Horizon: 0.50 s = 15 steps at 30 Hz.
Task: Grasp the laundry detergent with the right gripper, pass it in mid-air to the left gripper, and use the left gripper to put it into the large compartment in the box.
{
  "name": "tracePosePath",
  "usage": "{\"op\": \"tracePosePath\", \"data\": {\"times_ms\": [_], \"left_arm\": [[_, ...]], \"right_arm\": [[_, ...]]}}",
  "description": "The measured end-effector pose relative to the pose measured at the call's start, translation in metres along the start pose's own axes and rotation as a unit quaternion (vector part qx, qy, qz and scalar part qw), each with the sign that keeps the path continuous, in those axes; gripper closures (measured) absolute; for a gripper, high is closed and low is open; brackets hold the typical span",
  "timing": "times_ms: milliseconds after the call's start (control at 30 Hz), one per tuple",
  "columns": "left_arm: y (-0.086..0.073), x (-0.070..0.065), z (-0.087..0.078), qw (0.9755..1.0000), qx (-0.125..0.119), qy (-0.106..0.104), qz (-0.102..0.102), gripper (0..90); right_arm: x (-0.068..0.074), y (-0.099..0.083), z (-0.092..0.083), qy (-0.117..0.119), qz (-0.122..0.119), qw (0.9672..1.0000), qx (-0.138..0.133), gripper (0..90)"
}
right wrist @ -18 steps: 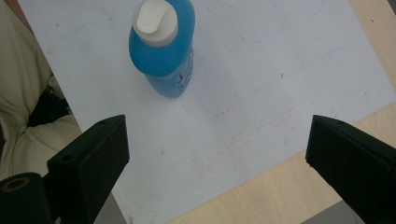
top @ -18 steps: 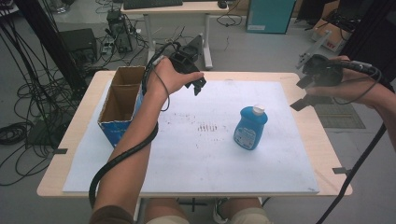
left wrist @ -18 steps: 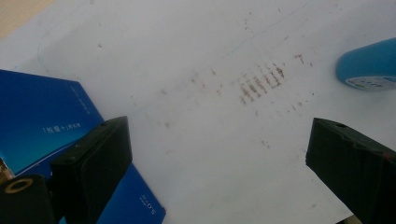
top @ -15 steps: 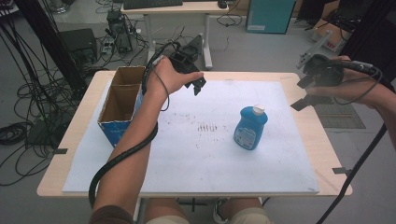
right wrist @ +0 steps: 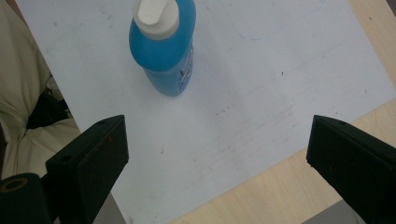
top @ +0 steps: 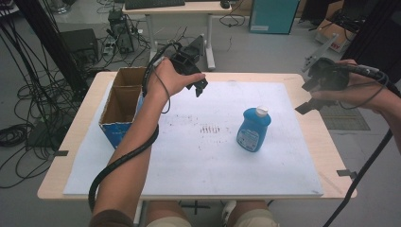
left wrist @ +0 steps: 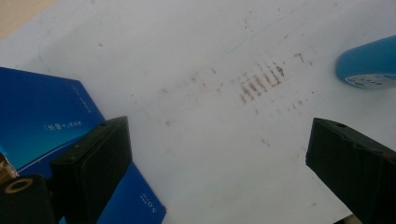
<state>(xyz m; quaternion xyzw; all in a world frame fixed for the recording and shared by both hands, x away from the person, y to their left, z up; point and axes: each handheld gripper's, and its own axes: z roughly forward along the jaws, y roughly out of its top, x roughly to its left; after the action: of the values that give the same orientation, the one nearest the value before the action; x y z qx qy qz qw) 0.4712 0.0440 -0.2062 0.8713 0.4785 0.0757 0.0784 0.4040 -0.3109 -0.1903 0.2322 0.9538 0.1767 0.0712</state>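
A blue bottle [top: 254, 128] with a white cap stands upright on the white sheet [top: 198, 161], right of the middle. My left gripper [top: 200, 88] hovers over the sheet's far edge, next to the box, jaws wide apart and empty. In the left gripper view the gripper [left wrist: 219, 158] looks down on brown stains [left wrist: 259, 84], with the bottle [left wrist: 369, 63] at the right edge. My right gripper [top: 307, 97] is held above the table's right side, open and empty. The right gripper view has the gripper [right wrist: 217, 158] looking down at the bottle [right wrist: 163, 46] from a distance.
An open cardboard box [top: 120, 106] with blue sides stands at the sheet's left edge; its blue side [left wrist: 42, 112] lies behind my left jaw. The wooden table [top: 85, 118] shows around the sheet. Cables, a desk and equipment stand on the floor beyond. The person's trousers [right wrist: 23, 93] are at the left.
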Motion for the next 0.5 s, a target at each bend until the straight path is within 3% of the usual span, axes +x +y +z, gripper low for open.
{"op": "tracePosePath", "data": {"times_ms": [500], "left_arm": [[-0.005,-0.004,-0.002,1.0,-0.002,0.001,0.006,7.3]], "right_arm": [[0.018,-0.035,0.015,-0.012,0.023,0.9993,-0.026,4.9]]}}
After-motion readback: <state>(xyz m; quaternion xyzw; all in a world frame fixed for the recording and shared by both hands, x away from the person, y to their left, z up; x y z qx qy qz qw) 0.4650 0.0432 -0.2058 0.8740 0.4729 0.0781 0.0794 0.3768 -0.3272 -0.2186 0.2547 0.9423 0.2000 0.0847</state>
